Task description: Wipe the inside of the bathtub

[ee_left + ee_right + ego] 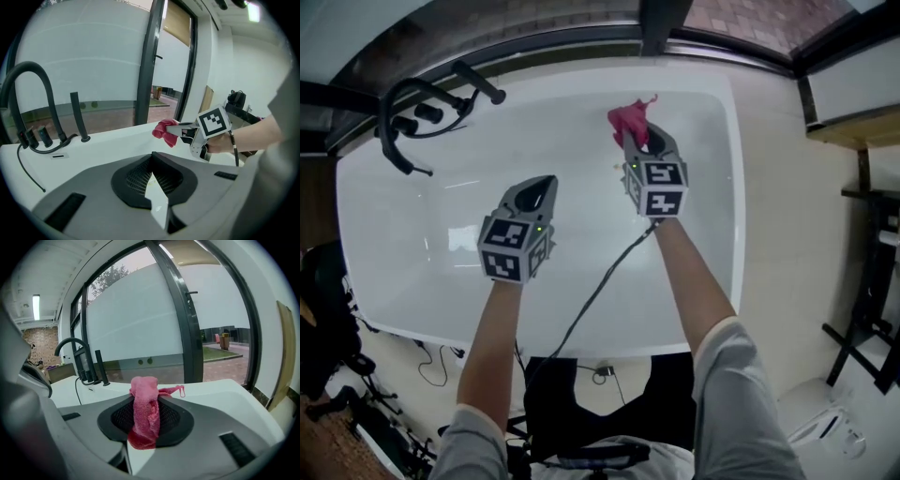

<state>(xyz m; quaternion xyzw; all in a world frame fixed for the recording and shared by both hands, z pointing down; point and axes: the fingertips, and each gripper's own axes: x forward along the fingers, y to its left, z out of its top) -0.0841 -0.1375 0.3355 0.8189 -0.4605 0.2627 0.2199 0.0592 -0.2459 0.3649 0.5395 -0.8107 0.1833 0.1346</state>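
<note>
Your right hand-held gripper (637, 141) is clenched on a pink cloth (628, 120), with the fabric pinched between the jaws and a bunched end sticking out past the tips. In the right gripper view the cloth (143, 413) hangs down through the middle of the jaws, and one thin strand trails off to the side. You're holding it over the inside of the white bathtub (441, 206), toward the far end and nearer the right-hand wall; I can't tell whether the cloth touches the tub.

Your left hand-held gripper (546, 183) is closed with nothing between its jaws, and it sits above the middle of the basin, well apart from the cloth. A black curved faucet (29, 64) stands on the rim at the far left corner. A dark cable (600, 291) runs from the right hand-held gripper back toward you.
</note>
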